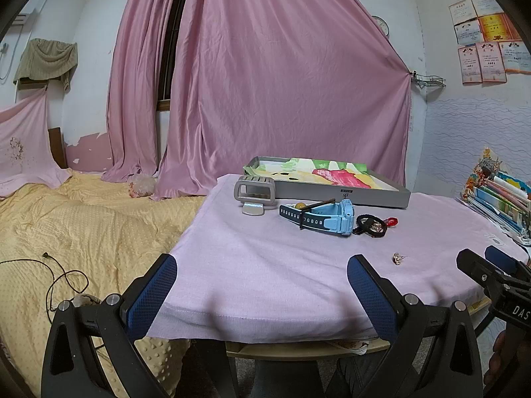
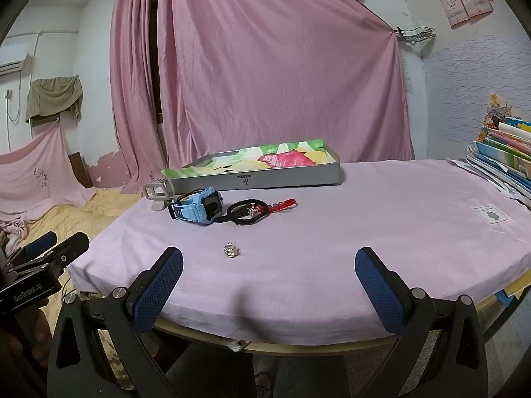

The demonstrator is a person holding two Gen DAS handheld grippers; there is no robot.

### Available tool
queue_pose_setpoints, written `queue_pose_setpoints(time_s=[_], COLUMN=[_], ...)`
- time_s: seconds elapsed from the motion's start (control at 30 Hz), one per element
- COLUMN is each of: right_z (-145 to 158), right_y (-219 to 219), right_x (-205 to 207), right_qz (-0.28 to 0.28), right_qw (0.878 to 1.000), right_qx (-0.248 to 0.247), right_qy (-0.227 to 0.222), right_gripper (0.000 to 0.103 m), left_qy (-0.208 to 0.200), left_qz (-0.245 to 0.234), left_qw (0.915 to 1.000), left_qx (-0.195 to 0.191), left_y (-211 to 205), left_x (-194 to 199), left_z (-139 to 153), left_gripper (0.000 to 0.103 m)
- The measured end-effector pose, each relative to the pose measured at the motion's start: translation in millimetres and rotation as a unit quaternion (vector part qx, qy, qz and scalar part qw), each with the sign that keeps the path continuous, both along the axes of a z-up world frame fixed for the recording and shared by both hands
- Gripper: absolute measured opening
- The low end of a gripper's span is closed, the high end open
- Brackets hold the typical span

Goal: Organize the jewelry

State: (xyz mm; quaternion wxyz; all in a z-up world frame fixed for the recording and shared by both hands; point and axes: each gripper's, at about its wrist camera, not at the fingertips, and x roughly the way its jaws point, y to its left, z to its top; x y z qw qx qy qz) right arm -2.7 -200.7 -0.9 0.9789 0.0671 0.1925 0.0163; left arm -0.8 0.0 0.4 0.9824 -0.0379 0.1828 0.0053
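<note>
A blue watch (image 1: pixel 327 219) (image 2: pixel 200 207) lies on the pink-covered table, with a black cord bracelet (image 1: pixel 370 225) (image 2: pixel 247 212) and a red bead charm (image 2: pixel 285 205) to its right. A small silver ring (image 1: pixel 397 257) (image 2: pixel 230 250) lies alone nearer the front edge. A grey tray (image 1: pixel 375 195) (image 2: pixel 292 175) lined with colourful paper stands behind them. A grey watch stand (image 1: pixel 254 194) (image 2: pixel 159 192) is at the tray's left end. My left gripper (image 1: pixel 262 277) is open and empty at the front edge. My right gripper (image 2: pixel 268 270) is open and empty, just in front of the ring.
A bed with a yellow cover (image 1: pixel 66 225) lies left of the table, with a black cable (image 1: pixel 63 275) on it. Stacked books (image 1: pixel 497 199) (image 2: pixel 501 156) sit at the table's right. Pink curtains (image 1: pixel 265 83) hang behind.
</note>
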Motion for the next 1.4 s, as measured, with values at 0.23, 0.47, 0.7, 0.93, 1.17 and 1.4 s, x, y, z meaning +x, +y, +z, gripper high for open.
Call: queue_pose_setpoints(time_s=[0.23,0.47,0.7,0.93,1.17,1.4], right_z=[-1.9,-2.3,-2.3,-2.4,-3.0,-3.5], right_y=[-2.6,-2.6,-2.3,-2.6,-2.8,-2.4], right_x=[-0.4,0.4,0.9,0.8,1.0,1.2], right_qz=[0.000,0.000,0.000,0.000,0.000,0.000], right_qw=[1.000,1.000,1.000,1.000,1.000,1.000], right_qx=[0.000,0.000,0.001,0.001,0.002,0.002], right_qy=[0.001,0.003,0.003,0.004,0.005,0.005], right_gripper=[0.102,0.102,0.102,0.102,0.102,0.102], left_qy=[0.001,0.001,0.002,0.003,0.004,0.005], left_qz=[-0.001,-0.001,-0.001,-0.001,-0.001,-0.001], left_qw=[1.0000,1.0000,1.0000,1.0000,1.0000,1.0000], left_qx=[0.000,0.000,0.000,0.000,0.000,-0.001], left_y=[-1.1,-2.6,-2.3,-4.2,-4.4,-6.1], left_x=[-0.3,-0.3,-0.2,0.7,-0.1,-0.1], left_z=[0.0,2.5,2.4,1.7,1.3,-0.3], left_gripper=[0.103,0.103,0.103,0.103,0.103,0.103])
